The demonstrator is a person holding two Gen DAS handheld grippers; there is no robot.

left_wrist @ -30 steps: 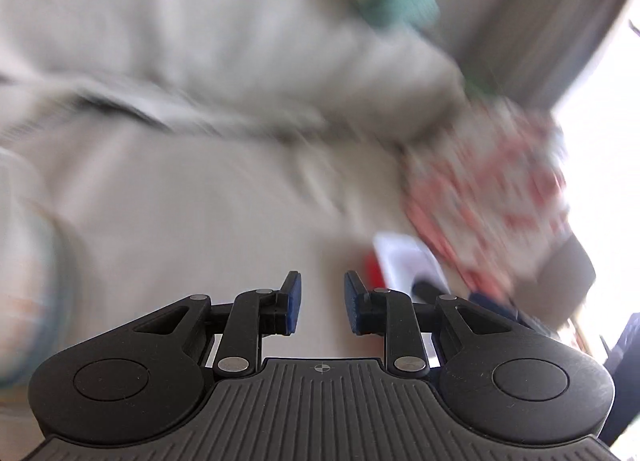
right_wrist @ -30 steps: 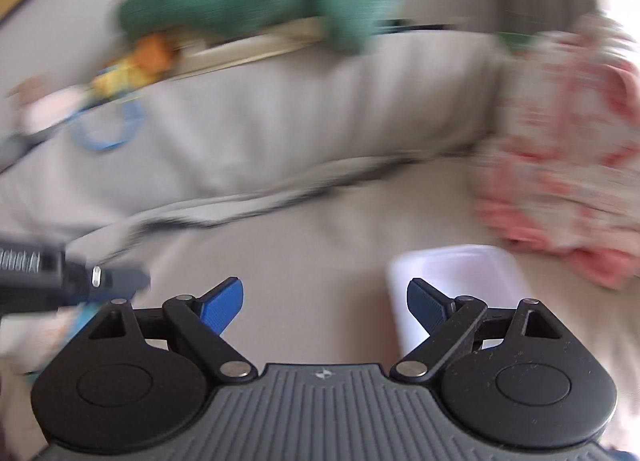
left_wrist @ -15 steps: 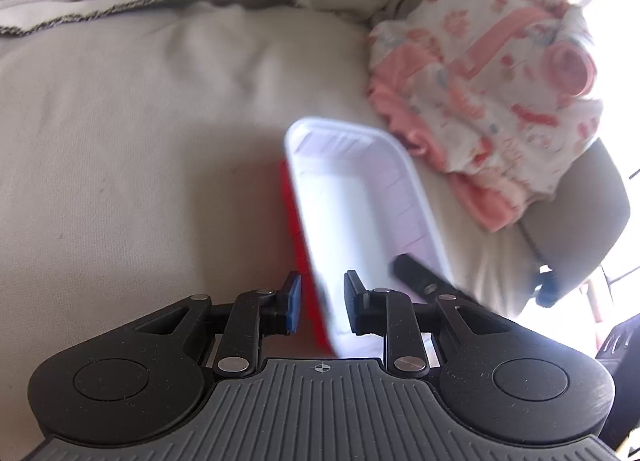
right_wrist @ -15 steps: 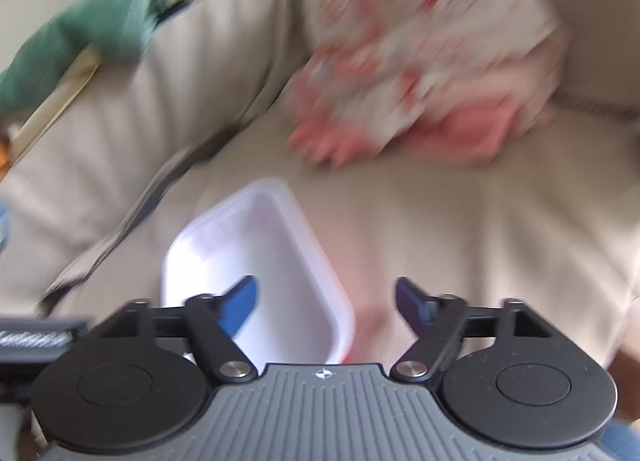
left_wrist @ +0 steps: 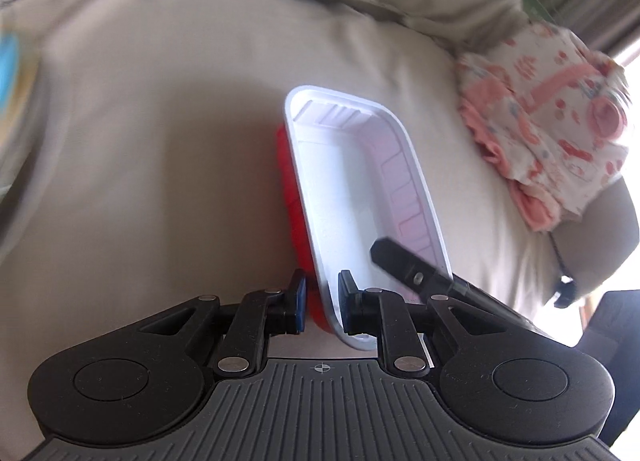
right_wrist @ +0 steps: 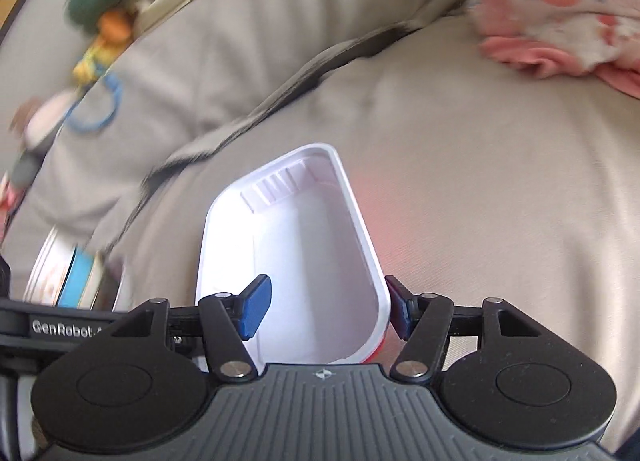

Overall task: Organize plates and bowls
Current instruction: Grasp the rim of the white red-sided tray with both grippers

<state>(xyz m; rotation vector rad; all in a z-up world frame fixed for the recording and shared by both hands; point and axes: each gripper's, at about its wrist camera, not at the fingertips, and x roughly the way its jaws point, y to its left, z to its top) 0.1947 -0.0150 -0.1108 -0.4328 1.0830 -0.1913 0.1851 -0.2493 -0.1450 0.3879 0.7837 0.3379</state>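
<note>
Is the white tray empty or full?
Empty: the tray's bare white floor and ribbed walls show in both views, nothing inside.

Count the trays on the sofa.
1: a white tray with a red underside, on the beige sofa, between the left gripper and right gripper. More could be nested unseen.

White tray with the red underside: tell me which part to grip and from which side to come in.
Grip the white tray by its thin rim wall at the near short end, one finger inside and one on the red outside. The left tool already straddles that wall. Come from above along the long axis; the tray is too wide to span and lies on a soft cushion.
</note>
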